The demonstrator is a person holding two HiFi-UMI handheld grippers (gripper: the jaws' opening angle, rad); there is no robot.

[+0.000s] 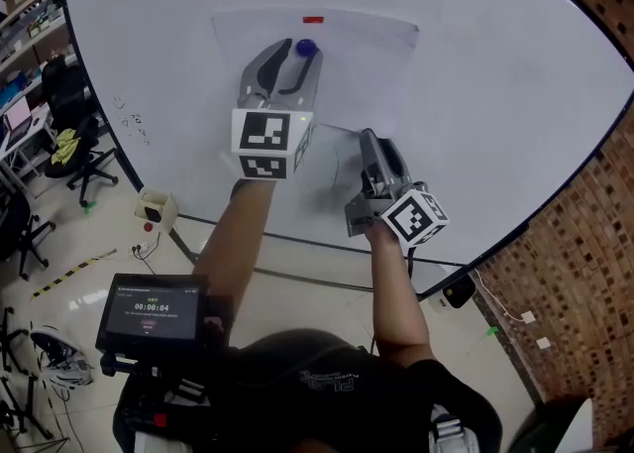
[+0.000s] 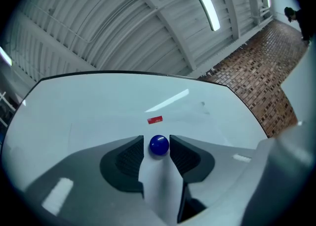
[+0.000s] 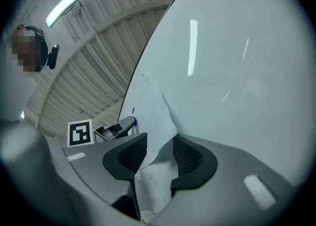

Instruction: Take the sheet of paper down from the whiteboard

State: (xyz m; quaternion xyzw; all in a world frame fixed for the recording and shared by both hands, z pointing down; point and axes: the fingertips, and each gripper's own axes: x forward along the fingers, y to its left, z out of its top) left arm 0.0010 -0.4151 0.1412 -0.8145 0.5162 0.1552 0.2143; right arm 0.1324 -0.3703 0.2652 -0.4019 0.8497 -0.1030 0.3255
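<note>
On the whiteboard (image 1: 515,94) the sheet of paper (image 1: 362,79) hangs up high, top edge flat against the board. A small red strip (image 1: 313,19) sits at the middle of that top edge; magnet or tape, can't tell. A round blue magnet (image 1: 305,47) sits on the sheet just below the strip.

My left tongs (image 2: 157,140) point at the board, tilted up, released. The jaws stand apart with the blue magnet right between the tips. I can't tell whether either pad touches it. A band of the sheet shows in the gap below the magnet.

My right tongs (image 3: 160,138) are lower and to the right, at the sheet's bottom right corner, also released. The jaws are wide, and the creased corner runs through the gap between the pads, lifted a bit off the board, not clamped.

Both forearms reach up from below. A brick wall (image 1: 580,273) stands right of the board, and a small screen (image 1: 151,310) sits at my lower left.
</note>
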